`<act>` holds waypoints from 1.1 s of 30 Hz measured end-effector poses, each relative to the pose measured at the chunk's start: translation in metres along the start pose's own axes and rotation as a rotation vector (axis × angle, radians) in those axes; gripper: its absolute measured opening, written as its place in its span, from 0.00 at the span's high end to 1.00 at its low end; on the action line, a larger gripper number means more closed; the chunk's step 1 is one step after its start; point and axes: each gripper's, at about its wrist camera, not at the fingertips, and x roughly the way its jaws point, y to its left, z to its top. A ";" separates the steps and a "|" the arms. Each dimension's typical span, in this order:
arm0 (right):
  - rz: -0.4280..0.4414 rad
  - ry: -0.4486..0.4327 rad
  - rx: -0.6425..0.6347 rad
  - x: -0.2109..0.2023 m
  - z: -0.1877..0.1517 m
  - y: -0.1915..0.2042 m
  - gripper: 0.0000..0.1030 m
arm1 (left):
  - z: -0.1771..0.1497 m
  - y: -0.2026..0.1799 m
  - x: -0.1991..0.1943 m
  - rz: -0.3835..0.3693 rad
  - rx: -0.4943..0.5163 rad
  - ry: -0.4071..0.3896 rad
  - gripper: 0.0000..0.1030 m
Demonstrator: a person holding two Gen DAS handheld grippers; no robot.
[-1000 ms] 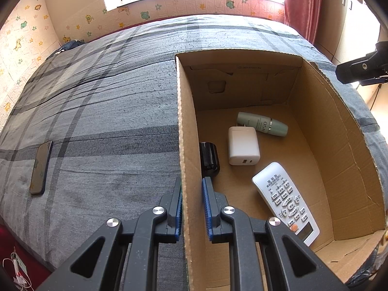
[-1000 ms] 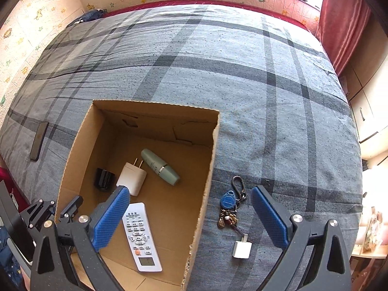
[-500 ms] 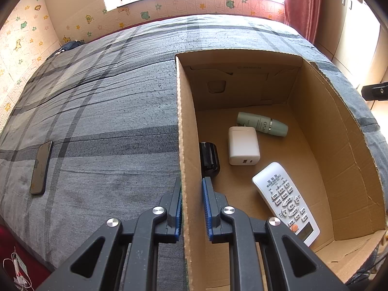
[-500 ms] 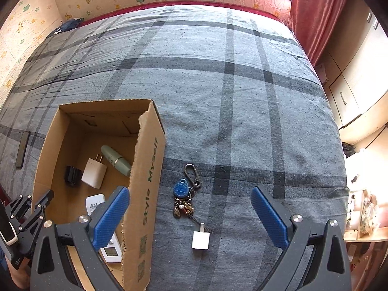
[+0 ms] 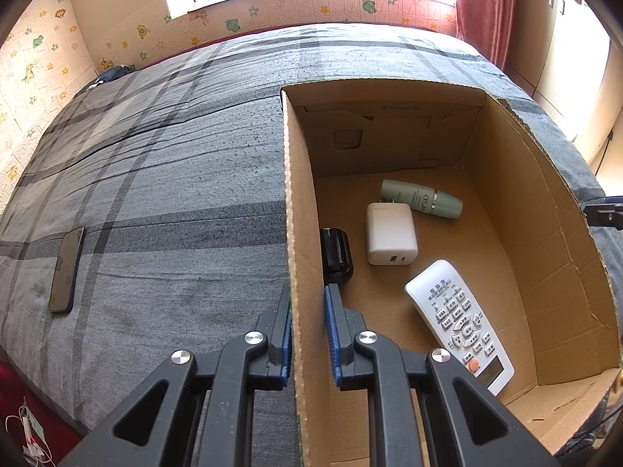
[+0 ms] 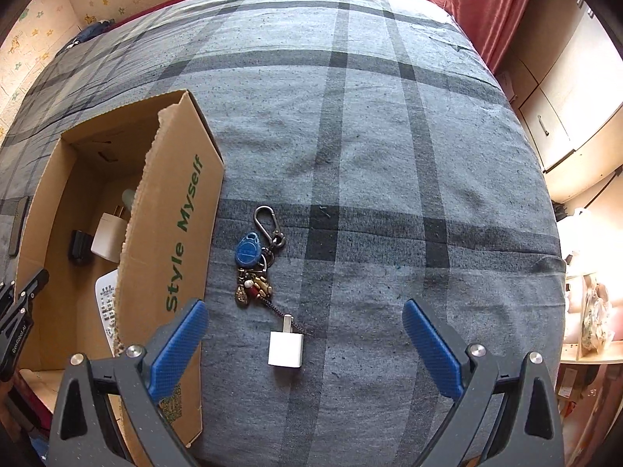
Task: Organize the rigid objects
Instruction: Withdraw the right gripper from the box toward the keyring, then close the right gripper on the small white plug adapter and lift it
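Cardboard box (image 5: 300, 210) on the grey plaid bed (image 5: 163, 179); left gripper (image 5: 308, 311) clamped on its left wall. Inside: white charger (image 5: 390, 233), green tube (image 5: 420, 198) touching the charger's prongs, black block (image 5: 337, 253) against the gripped wall, white remote (image 5: 459, 323) near the front. Phone (image 5: 67, 270) lies on the bed well left of the box.

Right wrist view: right gripper (image 6: 305, 344) wide apart, empty, above the small white plug (image 6: 285, 349). Keyring (image 6: 257, 255) sits just beyond the plug, beside the box's outer wall.
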 end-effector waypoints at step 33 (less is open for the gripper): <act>0.082 0.140 0.038 0.073 -0.038 -0.002 0.73 | 0.000 -0.001 0.001 0.001 0.000 0.000 0.84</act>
